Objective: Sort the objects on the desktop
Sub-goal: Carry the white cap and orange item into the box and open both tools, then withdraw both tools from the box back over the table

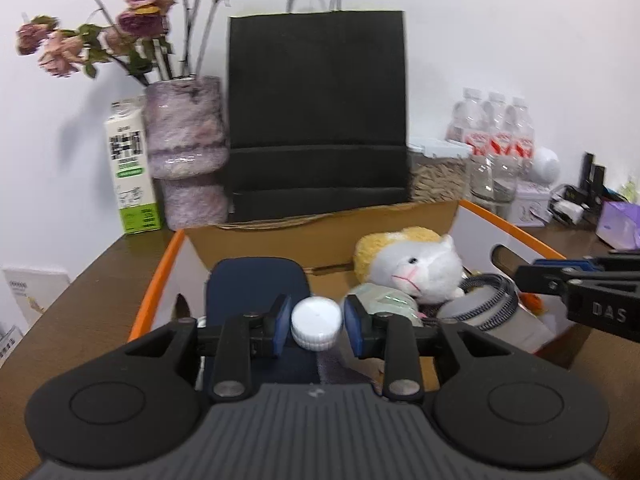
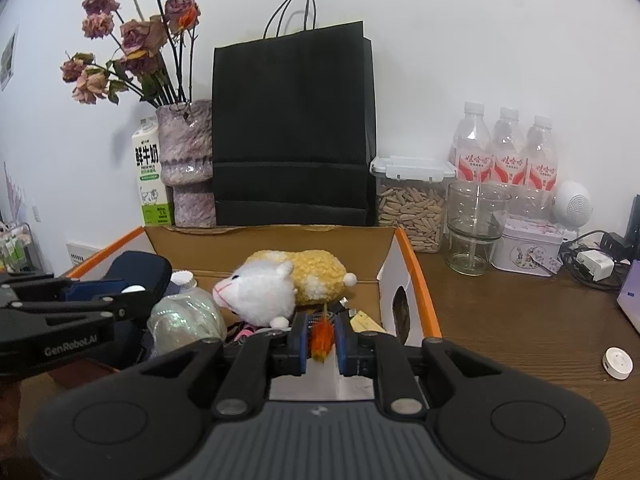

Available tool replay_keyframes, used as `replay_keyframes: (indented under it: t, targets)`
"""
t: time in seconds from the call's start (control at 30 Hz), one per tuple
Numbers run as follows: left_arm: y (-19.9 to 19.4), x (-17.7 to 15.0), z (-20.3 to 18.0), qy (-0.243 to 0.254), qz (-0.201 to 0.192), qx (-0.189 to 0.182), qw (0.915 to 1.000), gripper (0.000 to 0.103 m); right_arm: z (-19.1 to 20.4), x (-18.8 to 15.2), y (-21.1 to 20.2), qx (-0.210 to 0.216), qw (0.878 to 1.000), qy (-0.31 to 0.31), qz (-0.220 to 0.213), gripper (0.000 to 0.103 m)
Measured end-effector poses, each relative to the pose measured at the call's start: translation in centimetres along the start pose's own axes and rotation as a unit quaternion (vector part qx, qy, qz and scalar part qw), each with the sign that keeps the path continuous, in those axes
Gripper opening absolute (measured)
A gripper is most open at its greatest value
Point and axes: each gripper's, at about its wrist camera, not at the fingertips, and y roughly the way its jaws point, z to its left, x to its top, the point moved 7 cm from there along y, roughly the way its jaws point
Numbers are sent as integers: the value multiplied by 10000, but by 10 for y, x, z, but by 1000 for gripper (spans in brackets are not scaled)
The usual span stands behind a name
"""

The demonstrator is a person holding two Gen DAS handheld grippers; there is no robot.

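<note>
Nearest, our left gripper (image 1: 316,322) stands part open w/ a white cap (image 1: 317,322) between its pads, gaps both sides, so not clamped. Cap looks light, hard, slick; we'd pinch its ribbed rim. Our right gripper (image 2: 321,338) pinches an orange feather toy (image 2: 322,338), soft & flimsy. Both are over the box (image 2: 264,244), plush (image 2: 260,292) beyond.

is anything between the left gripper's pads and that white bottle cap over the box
Nothing visible. The white bottle cap sits directly between the left gripper's blue pads, small gaps either side, over the orange-rimmed box.
</note>
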Motion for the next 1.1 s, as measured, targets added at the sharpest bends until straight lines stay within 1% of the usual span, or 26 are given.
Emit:
replay_keyframes:
  t: [0.03, 0.07, 0.13, 0.17, 0.2, 0.23, 0.27, 0.3, 0.37, 0.63, 0.77, 1.1]
  targets:
    - [-1, 1, 1, -25, -12, 41, 10000, 50, 0, 1, -1, 0, 10000, 7, -25, 15]
    - [-2, 2, 3, -48, -56, 98, 9999, 54, 0, 1, -1, 2, 10000, 18, -39, 17]
    - [-5, 4, 4, -41, -121, 176, 9998, 80, -1, 2, -1, 8, 10000, 65, -67, 34]
    - [-7, 5, 4, -37, -168, 197, 9997, 88, -1, 3, -2, -17, 9999, 93, -93, 57]
    - [-8, 6, 4, -36, -235, 220, 9995, 103, -1, 3, -2, -46, 9999, 100, -121, 73]
    - [-11, 7, 4, -40, -330, 243, 9992, 103, 0, 4, -3, -66, 9998, 80, -144, 79]
    - [-13, 7, 4, -35, -410, 286, 9987, 103, 1, 5, -5, -83, 9998, 52, -175, 90]
    - [-15, 8, 3, -19, -437, 310, 9986, 103, 2, 6, -7, -90, 9997, 45, -238, 95]
    - [-16, 9, 3, -24, -433, 317, 9986, 103, 3, 7, -9, -75, 9995, 37, -294, 97]
    - [-19, 7, 5, -83, -465, 337, 9983, 103, 8, 5, -10, -62, 9998, -24, -210, 99]
    - [-22, 5, 9, -134, -512, 350, 9980, 103, 12, 3, -11, -64, 9998, -98, -185, 103]
    - [-39, -6, 21, -197, -618, 419, 9970, 103, 21, -10, -20, -20, 9993, -371, -28, 103]
